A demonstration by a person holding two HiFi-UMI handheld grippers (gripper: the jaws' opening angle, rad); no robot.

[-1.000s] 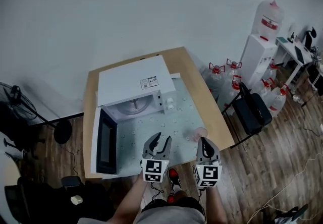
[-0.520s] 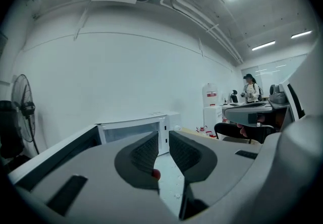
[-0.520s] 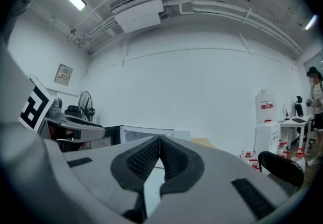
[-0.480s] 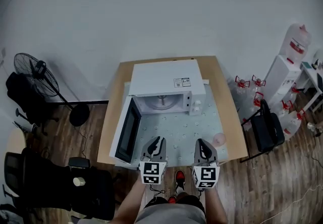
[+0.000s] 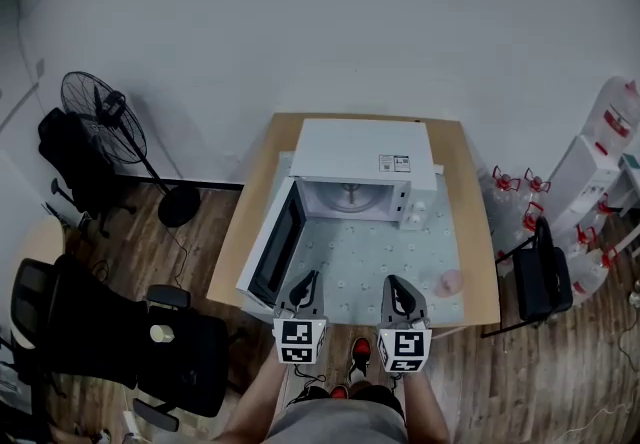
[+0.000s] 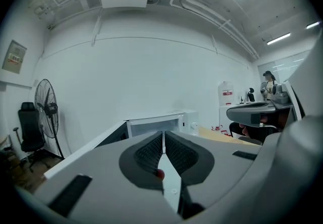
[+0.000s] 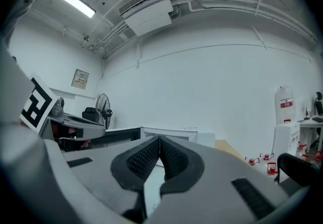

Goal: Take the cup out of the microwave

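from the head view only: pink cup (image 5: 450, 282) upright on the counter (image 5: 481, 262) near its right front corner, outside the open microwave (image 5: 360, 164). left hand-held gripper (image 5: 307, 279) just clenched shut, empty; right hand-held gripper (image 5: 393, 282) clenched, empty. in both gripper views, counter top hidden behind the jaws.

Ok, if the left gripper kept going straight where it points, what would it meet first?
Probably the microwave: the left gripper, whose jaws have just been closing on nothing, aims at its open cavity, right of the door. Nothing shows between, though depth is unclear.
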